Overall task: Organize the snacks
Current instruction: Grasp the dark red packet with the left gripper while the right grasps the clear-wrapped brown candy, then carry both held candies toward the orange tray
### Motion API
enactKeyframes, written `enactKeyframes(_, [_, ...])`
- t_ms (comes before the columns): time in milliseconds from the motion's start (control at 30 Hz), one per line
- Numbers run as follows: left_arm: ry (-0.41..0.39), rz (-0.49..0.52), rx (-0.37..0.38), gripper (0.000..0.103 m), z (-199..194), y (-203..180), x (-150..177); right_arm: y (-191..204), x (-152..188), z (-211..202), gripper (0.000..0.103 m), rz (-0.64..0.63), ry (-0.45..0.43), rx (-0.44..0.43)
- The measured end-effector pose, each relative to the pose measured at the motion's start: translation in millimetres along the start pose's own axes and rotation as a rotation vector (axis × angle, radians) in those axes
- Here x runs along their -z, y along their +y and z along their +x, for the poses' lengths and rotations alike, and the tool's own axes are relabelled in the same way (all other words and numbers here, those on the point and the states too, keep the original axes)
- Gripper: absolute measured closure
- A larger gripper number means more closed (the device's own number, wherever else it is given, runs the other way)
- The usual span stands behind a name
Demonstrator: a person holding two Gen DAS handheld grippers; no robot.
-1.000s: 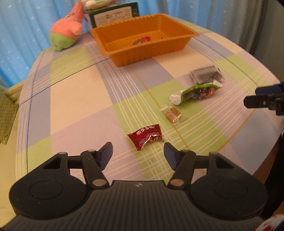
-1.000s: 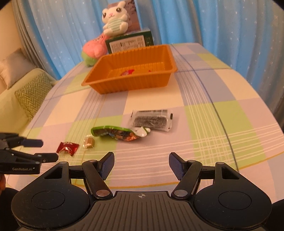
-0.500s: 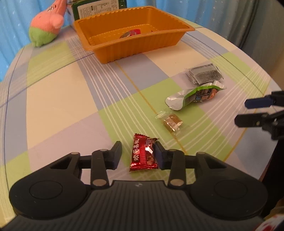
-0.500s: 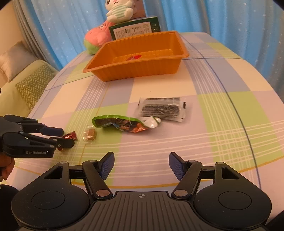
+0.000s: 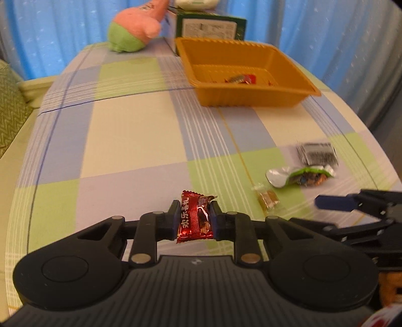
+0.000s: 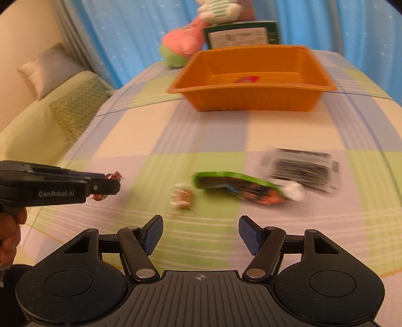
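Note:
My left gripper (image 5: 194, 207) is shut on a red foil candy (image 5: 193, 221), its pads pressing both sides just above the checked tablecloth. The right wrist view shows that gripper (image 6: 110, 187) at the left with the candy (image 6: 111, 176) poking out. My right gripper (image 6: 199, 226) stands open with nothing between its fingers, just short of a small brown candy (image 6: 182, 197) and a green snack packet (image 6: 238, 186). A black-and-clear packet (image 6: 301, 168) lies beyond. The orange tray (image 5: 246, 98) at the back holds a red-wrapped snack (image 5: 241, 78).
A pink-and-green plush (image 5: 133, 32) and a green box (image 5: 209, 27) stand behind the tray, with a white plush (image 6: 218, 10) on the box. A sofa with cushions (image 6: 62, 113) lies off the table's left edge. Blue curtains hang behind. A hand (image 6: 10, 231) holds the left gripper.
The left gripper went from open around the red candy to shut on it and swung its view leftward. The right gripper moved forward and lower toward the loose snacks, staying open.

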State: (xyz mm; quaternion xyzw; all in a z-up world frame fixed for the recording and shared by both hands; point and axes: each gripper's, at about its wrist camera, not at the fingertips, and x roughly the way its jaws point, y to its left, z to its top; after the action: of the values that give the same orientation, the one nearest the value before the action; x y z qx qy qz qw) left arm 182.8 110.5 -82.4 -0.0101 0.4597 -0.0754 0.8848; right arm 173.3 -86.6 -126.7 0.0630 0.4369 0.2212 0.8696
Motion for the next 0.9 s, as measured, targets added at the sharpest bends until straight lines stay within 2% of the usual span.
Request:
enactKeyframes(100, [-0.025,-0.052,-0.006,0.082,-9,7,1,13,-5,14,0.037,-0.010,-0.005,-0.009])
enactKeyframes(167, [-0.041,-0.079,-0.010,0.082,-14,9,2,20,-8,25,0.048,-0.020,-0.002,-0.001])
enactKeyframes(300, [-0.062,-0.126,-0.007,0.082,-21,12,6,30,-9,40,0.056,-0.059,-0.017,0.063])
enactKeyframes(400, [-0.067,-0.138,-0.008,0.082,-23,11,10,35,-7,43,0.070,-0.088,-0.032,0.104])
enactKeyframes(433, [-0.066,-0.141,-0.008,0.082,-24,10,11,34,-6,43,0.079,-0.096,-0.033,0.113])
enactKeyframes(467, [-0.066,-0.143,-0.008,0.082,-24,10,12,34,-6,43,0.081,-0.099,-0.033,0.113])
enactKeyframes(633, [-0.068,-0.158,-0.011,0.082,-28,6,17,30,-4,30,0.082,-0.091,-0.042,0.102])
enactKeyframes(900, [-0.084,-0.163,-0.011,0.082,-45,-13,20,23,-9,-18,0.082,-0.039,-0.102,0.094])
